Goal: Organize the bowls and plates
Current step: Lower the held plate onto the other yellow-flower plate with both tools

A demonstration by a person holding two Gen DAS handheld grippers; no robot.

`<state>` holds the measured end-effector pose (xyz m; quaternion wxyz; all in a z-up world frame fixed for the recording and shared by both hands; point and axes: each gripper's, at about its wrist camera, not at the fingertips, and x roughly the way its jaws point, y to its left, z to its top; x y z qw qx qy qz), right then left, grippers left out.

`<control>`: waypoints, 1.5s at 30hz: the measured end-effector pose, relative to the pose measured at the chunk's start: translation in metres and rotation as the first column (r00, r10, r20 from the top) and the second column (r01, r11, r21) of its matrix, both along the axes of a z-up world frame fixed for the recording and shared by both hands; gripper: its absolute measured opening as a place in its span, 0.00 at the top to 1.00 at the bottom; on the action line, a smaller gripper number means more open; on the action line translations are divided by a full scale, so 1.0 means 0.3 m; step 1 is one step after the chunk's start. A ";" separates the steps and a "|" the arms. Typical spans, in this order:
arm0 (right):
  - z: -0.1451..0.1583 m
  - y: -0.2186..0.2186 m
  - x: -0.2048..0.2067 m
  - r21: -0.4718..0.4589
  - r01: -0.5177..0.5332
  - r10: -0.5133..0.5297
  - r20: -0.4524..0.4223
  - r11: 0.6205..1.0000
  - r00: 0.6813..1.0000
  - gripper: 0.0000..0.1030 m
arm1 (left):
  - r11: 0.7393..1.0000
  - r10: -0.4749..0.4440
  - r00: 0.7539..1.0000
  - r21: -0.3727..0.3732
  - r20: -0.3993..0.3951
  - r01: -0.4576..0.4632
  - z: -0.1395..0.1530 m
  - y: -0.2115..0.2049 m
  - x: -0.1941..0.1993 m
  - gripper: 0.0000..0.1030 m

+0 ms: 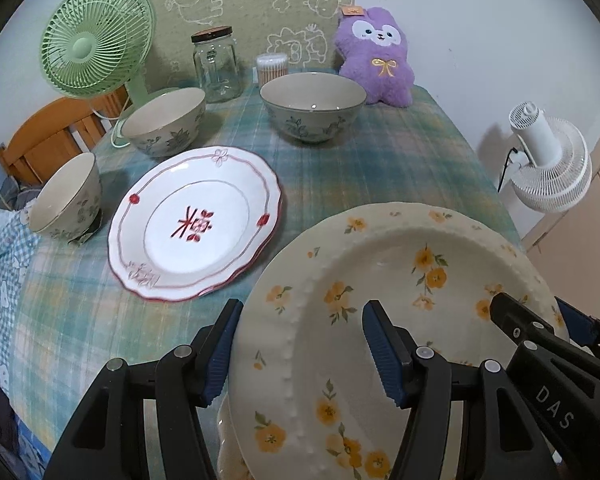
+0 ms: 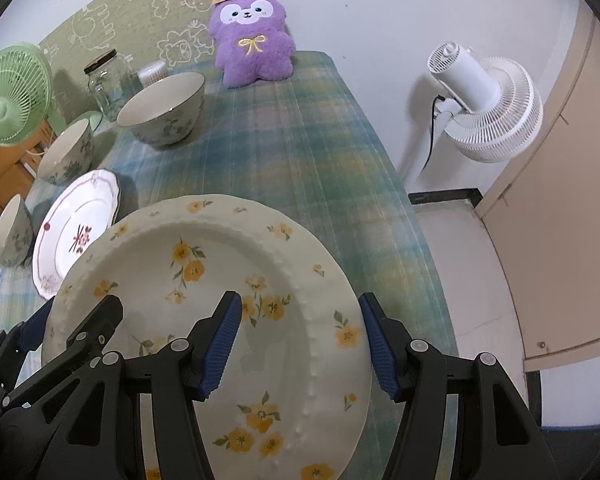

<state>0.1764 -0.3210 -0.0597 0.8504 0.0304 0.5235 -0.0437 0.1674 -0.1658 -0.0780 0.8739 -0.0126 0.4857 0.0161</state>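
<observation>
Bowls behind plate on table

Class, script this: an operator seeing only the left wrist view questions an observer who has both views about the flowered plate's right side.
Operator: Is the right gripper clamped on the flowered plate?
Observer: No. Its jaws stand wide open, straddling the plate's right rim.
Operator: Does that rim hang past the plaid tablecloth?
Observer: No. A strip of cloth shows beyond the rim on that side.
</observation>
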 end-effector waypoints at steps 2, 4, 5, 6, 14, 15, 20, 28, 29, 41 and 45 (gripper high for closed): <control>-0.003 0.008 -0.024 0.002 0.008 -0.008 -0.002 1.000 1.000 0.38 | 1.000 -0.003 1.000 -0.011 -0.008 0.003 -0.008 0.011 -0.016 0.39; -0.006 0.015 -0.045 0.000 0.016 -0.016 -0.002 1.000 1.000 0.38 | 1.000 -0.012 1.000 -0.012 -0.012 0.012 -0.014 0.018 -0.036 0.39; -0.007 0.018 -0.056 0.000 0.020 -0.020 -0.003 1.000 1.000 0.38 | 1.000 -0.015 1.000 -0.017 -0.016 0.015 -0.018 0.022 -0.047 0.39; -0.010 0.022 -0.068 -0.002 0.023 -0.023 -0.005 1.000 1.000 0.38 | 1.000 -0.018 1.000 -0.019 -0.018 0.018 -0.020 0.024 -0.056 0.39; -0.041 0.035 -0.161 -0.013 0.057 -0.058 -0.032 0.998 0.998 0.38 | 0.998 -0.058 0.997 -0.015 -0.041 0.058 -0.051 0.027 -0.131 0.39; -0.046 0.036 -0.169 -0.014 0.060 -0.060 -0.034 0.998 0.998 0.38 | 0.998 -0.063 0.997 -0.014 -0.041 0.062 -0.054 0.025 -0.140 0.39; -0.073 0.034 -0.204 -0.015 0.076 -0.077 -0.054 0.997 0.996 0.38 | 0.997 -0.082 0.996 -0.007 -0.037 0.082 -0.060 0.022 -0.166 0.40; -0.095 0.024 -0.220 -0.015 0.091 -0.092 -0.067 0.996 0.994 0.38 | 0.995 -0.096 0.995 0.029 -0.028 0.097 -0.070 0.004 -0.177 0.40; -0.098 0.020 -0.220 -0.016 0.093 -0.094 -0.070 0.996 0.993 0.38 | 0.995 -0.097 0.995 0.030 -0.030 0.098 -0.073 -0.001 -0.178 0.40; -0.121 -0.005 -0.202 -0.015 0.090 -0.091 -0.073 0.996 0.993 0.38 | 0.994 -0.082 0.996 0.069 -0.039 0.084 -0.096 -0.034 -0.175 0.39; -0.125 -0.011 -0.193 0.000 0.091 -0.091 -0.077 0.996 0.993 0.38 | 0.994 -0.080 0.996 0.075 -0.046 0.084 -0.096 -0.034 -0.162 0.38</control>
